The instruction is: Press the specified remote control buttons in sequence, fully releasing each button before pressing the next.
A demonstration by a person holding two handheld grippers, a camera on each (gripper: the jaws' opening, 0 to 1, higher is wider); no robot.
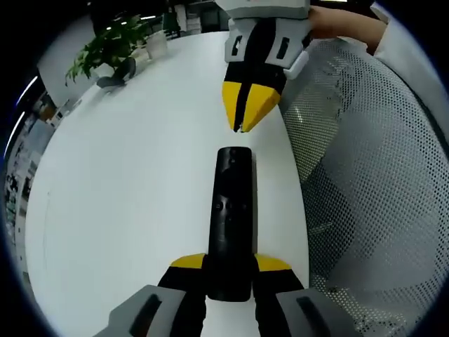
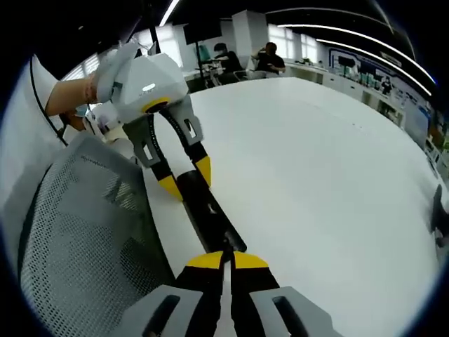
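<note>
Seen from the left gripper view, the left gripper [image 1: 228,270] clamps one black remote control [image 1: 231,210] by its near end, yellow-tipped jaws pressed against either side, the remote lying lengthwise along the edge of a white table [image 1: 126,182]. Just beyond the remote's far end, the right gripper [image 1: 243,121] points down at it, its two yellow tips drawn together into a single point with nothing between them; whether the point touches the remote cannot be told.

In the right gripper view, that closed pair of tips sits low over the near end of the same remote [image 2: 208,207], while the left gripper [image 2: 184,175] grips the far end, held from above by a person's hand [image 2: 74,95].

One grey mesh chair back [image 1: 365,175] stands beside the table edge. Farther off, one potted plant [image 1: 105,53] rests on the tabletop, and two people [image 2: 245,60] sit in the office background.
</note>
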